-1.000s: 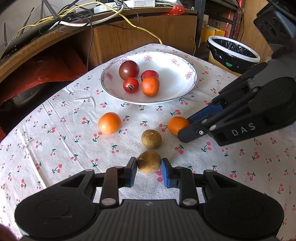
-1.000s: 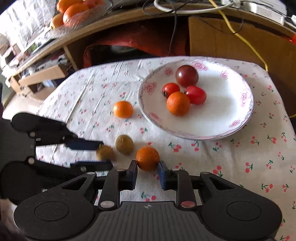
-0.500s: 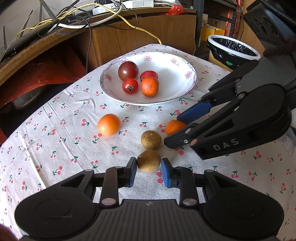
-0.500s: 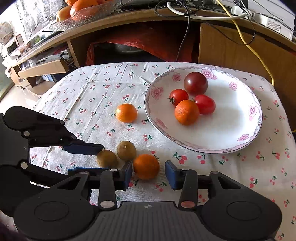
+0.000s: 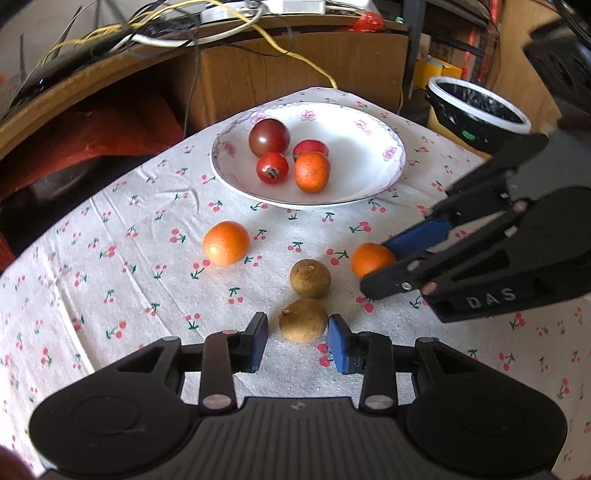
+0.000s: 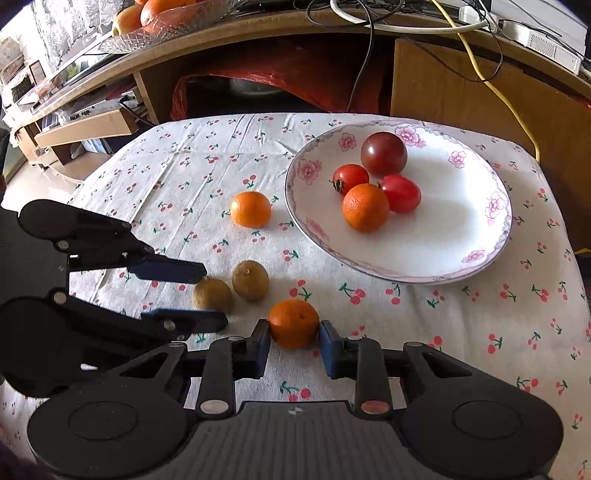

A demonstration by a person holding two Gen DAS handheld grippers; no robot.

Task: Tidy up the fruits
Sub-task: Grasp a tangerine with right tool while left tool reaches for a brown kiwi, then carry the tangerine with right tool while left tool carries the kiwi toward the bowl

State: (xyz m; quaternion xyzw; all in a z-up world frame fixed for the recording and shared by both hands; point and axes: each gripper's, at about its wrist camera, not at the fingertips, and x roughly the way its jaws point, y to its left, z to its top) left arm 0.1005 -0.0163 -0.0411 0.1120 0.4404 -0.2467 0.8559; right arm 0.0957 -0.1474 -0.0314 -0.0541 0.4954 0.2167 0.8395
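Observation:
A flowered white plate (image 5: pixel 306 202) (image 6: pixel 406 278) at the far side of the cherry-print cloth holds a dark tomato (image 5: pixel 269 137), two red tomatoes and an orange (image 5: pixel 312 171). On the cloth lie a loose orange (image 5: pixel 226 243) (image 6: pixel 250 208) and two brown round fruits. My left gripper (image 5: pixel 298 332) (image 6: pixel 214 295) is open around the nearer brown fruit (image 5: pixel 303 320) (image 6: pixel 212 294), with a gap at its left pad. The other brown fruit (image 5: pixel 310 278) (image 6: pixel 250 280) sits just beyond. My right gripper (image 6: pixel 294 336) (image 5: pixel 373 266) is shut on a second orange (image 6: pixel 293 324) (image 5: pixel 369 258) that rests on the cloth.
A black-lined bin (image 5: pixel 480 110) stands past the table's right corner. A wooden desk (image 6: pixel 461 85) with cables runs behind the table. A glass bowl of oranges (image 6: pixel 166 14) sits on the desk at the left. Bare cloth lies to the left of the fruits.
The right gripper was shut on the orange, opened and lifted half a second ago, and has now lowered and shut on it again. The left gripper's pads have spread slightly off the brown fruit.

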